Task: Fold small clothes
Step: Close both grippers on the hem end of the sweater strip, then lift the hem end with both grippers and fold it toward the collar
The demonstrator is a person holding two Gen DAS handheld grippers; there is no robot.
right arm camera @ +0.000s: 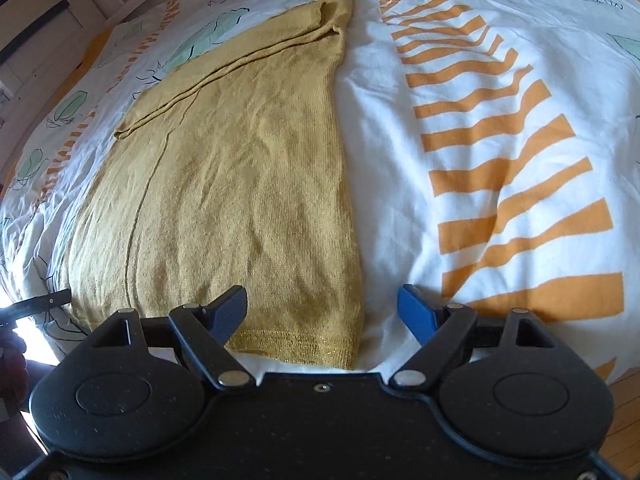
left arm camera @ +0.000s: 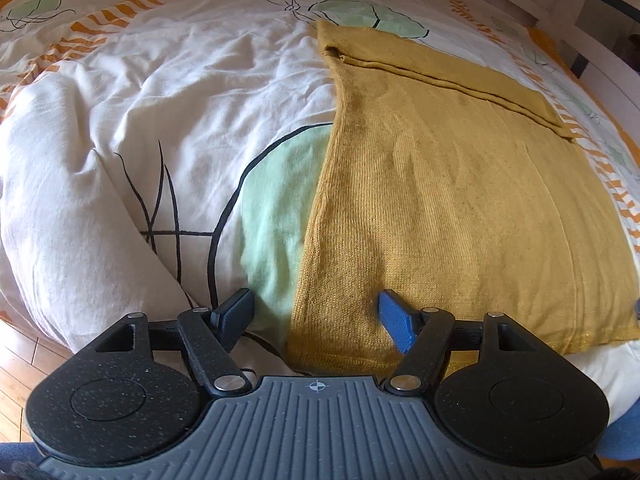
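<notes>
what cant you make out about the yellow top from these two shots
- Left wrist view: the mustard knit top's near hem is hidden behind the left hand-held gripper.
- Right wrist view: its near-left hem corner sits behind the right hand-held gripper.
- Both views: layers folded underneath are covered by the top layer.

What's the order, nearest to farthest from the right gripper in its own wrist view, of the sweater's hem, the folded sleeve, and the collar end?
From the right gripper:
1. Hem of the mustard sweater, right below the open jaws.
2. Folded sleeve, lying across the upper part, toward the left.
3. Collar end, at the far top, next to the orange stripes.
</notes>
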